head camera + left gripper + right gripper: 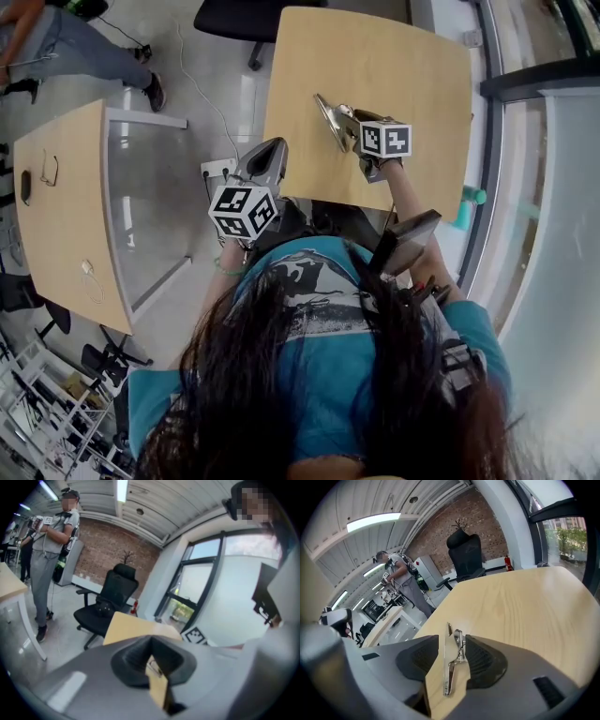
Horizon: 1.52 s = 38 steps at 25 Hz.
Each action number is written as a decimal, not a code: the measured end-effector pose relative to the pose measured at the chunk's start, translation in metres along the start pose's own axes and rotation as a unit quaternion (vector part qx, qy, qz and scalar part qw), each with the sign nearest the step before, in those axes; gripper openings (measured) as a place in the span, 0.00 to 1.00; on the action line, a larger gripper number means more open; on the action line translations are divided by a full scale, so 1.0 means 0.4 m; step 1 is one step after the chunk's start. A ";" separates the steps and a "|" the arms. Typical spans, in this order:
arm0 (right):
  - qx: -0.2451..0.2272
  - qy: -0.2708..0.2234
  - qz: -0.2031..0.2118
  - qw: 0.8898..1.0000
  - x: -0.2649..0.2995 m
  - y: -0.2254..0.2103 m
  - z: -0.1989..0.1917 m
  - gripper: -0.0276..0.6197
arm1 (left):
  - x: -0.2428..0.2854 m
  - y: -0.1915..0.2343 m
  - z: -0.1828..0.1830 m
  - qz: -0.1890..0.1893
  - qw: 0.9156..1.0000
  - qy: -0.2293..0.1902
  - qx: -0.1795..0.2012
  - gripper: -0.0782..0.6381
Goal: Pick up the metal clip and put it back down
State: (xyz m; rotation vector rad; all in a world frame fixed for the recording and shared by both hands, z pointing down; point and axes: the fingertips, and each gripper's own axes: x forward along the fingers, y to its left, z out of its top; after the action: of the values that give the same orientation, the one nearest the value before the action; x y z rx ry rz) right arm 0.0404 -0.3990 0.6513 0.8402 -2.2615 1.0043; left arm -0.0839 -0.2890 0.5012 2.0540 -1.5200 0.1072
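Left claw (274, 150), pressed together and empty, hangs at the table's (375, 56) near left corner. Just inside the near edge, the right claw (452, 644) stands spread around the metal clip (451, 665), which lies on the table. Beyond it, open tabletop runs to the far edge.

The clip (451, 663) is slim, shiny silver metal: a long flat blade tapering to a point, with a sprung, curved handle along it. It lies on the pale wooden table (525, 606), toward its left side. It lies lengthwise between the parted jaws of the right gripper (452, 640), nearer the right one, point facing away.
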 end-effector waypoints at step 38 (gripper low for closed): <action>0.156 -0.160 0.056 0.973 -0.235 0.233 0.056 0.21 | -0.055 -0.028 -0.019 -0.087 0.996 0.015 0.031 0.11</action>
State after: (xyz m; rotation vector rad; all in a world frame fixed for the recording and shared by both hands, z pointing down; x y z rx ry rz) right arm 0.0324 -0.3364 0.5326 1.0812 -2.4770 1.3872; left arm -0.0793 -0.2644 0.4946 2.2133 -1.3291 0.1188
